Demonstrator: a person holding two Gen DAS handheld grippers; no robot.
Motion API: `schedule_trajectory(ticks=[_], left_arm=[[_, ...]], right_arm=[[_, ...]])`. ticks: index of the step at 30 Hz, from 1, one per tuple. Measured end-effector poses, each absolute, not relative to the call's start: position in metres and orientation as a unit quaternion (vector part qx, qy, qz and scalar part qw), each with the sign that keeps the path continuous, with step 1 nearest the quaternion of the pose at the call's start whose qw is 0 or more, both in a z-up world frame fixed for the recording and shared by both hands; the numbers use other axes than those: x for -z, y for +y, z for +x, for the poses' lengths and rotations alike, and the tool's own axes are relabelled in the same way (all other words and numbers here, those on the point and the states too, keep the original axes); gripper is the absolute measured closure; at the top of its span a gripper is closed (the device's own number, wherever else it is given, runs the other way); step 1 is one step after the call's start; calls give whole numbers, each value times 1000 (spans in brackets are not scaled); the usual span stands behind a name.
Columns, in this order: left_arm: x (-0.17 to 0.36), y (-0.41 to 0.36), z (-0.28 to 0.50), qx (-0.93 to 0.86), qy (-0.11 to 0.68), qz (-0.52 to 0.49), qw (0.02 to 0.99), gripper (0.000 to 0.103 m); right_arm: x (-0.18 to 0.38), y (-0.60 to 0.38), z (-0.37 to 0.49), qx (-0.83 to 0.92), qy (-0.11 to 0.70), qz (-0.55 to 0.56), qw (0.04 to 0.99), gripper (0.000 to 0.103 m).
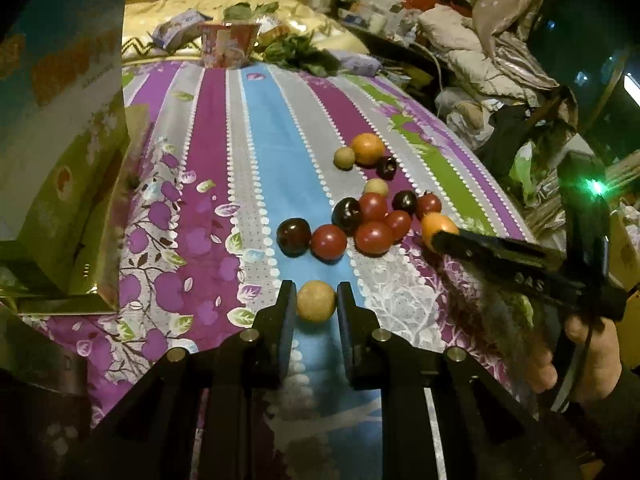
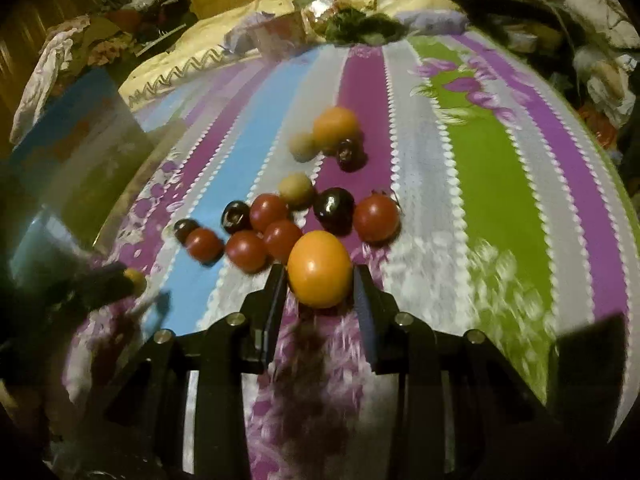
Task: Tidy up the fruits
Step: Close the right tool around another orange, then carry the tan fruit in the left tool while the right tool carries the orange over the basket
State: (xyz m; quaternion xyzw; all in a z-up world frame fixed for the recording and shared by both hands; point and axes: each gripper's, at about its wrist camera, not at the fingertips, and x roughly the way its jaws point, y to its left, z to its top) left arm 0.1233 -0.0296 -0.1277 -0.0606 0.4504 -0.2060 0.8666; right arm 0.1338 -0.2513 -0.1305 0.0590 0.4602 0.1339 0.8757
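My left gripper [image 1: 316,298] is shut on a small tan round fruit [image 1: 316,301], just above the striped cloth [image 1: 260,140]. My right gripper [image 2: 320,280] is shut on an orange fruit [image 2: 320,270]; the left wrist view shows one finger of it across that fruit [image 1: 436,224]. Between the two lie several red tomatoes [image 1: 374,236] [image 2: 276,236] and dark cherries [image 1: 294,236] [image 2: 334,206]. Farther back sit a second orange fruit [image 1: 367,148] [image 2: 335,127] and two tan fruits [image 1: 344,158] [image 1: 376,187]. The left gripper [image 2: 120,282] shows blurred at the left edge of the right wrist view.
A tall printed box [image 1: 64,160] stands open at the left edge of the cloth. At the back are a pink carton [image 1: 226,46] and leafy greens [image 1: 300,54]. Piled cloth and bags [image 1: 480,60] crowd the right side. A hand [image 1: 592,344] holds the right gripper.
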Motion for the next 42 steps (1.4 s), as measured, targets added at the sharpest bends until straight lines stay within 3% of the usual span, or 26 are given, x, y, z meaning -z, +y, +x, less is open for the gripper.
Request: schedule_trajectory(ticks=[9, 14, 16, 18, 20, 35, 37, 39, 42], left_arm=[[107, -31, 104, 199, 430, -44, 879, 83], [120, -29, 100, 193, 446, -32, 873, 83], [132, -18, 102, 180, 456, -50, 870, 79], [142, -10, 104, 162, 459, -55, 872, 55], [149, -7, 107, 153, 457, -58, 874, 53], [168, -23, 132, 158, 466, -31, 870, 54], [168, -21, 133, 151, 466, -33, 871, 63], [168, -18, 133, 147, 469, -40, 870, 80], [167, -18, 131, 147, 469, -40, 870, 81]], right_arm=[[120, -250, 96, -106, 471, 68, 873, 68], [123, -249, 85, -94, 478, 73, 870, 68], [124, -249, 81, -95, 479, 69, 870, 68], [127, -247, 81, -103, 483, 67, 867, 68], [132, -243, 81, -105, 484, 57, 867, 68], [152, -240, 79, -125, 493, 49, 860, 66], [152, -237, 81, -124, 493, 44, 860, 67], [151, -236, 82, -120, 494, 41, 860, 67], [149, -235, 80, -113, 494, 43, 861, 68]])
